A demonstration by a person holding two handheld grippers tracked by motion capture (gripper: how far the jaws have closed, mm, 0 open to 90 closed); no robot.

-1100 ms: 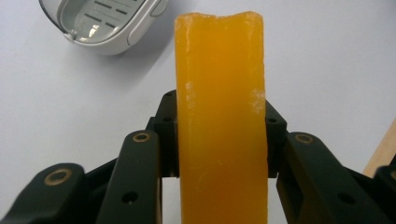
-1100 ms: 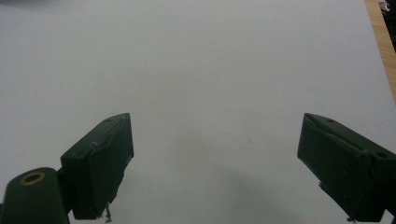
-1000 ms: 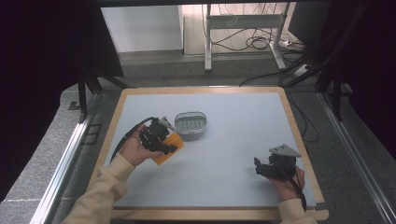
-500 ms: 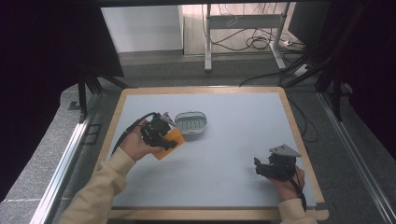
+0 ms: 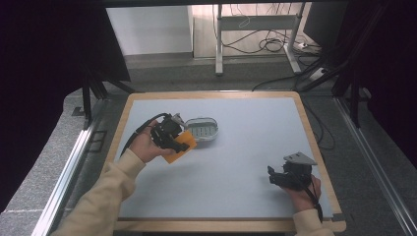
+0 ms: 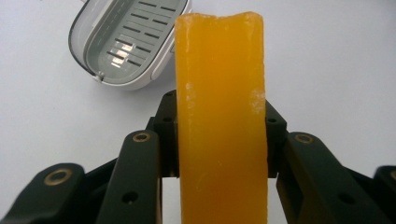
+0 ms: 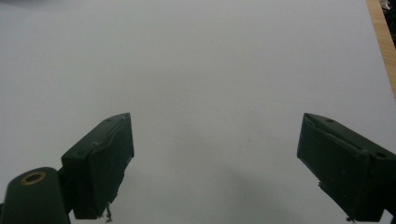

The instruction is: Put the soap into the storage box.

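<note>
The left gripper [image 6: 219,135] pinched the orange soap bar [image 6: 222,116], which could slip short of the soap dish [image 6: 126,42] just ahead; the right gripper [image 7: 215,172] stood spread.

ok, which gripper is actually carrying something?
The left gripper: it's clamped on the orange soap bar, near the grey soap dish. The right gripper is open over bare table.

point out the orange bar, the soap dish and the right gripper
orange bar [image 6: 219,116], left gripper view, middle of its face
soap dish [image 5: 202,131], high view, slotted floor
right gripper [image 7: 215,168], right gripper view, gap midway between its tips
</note>
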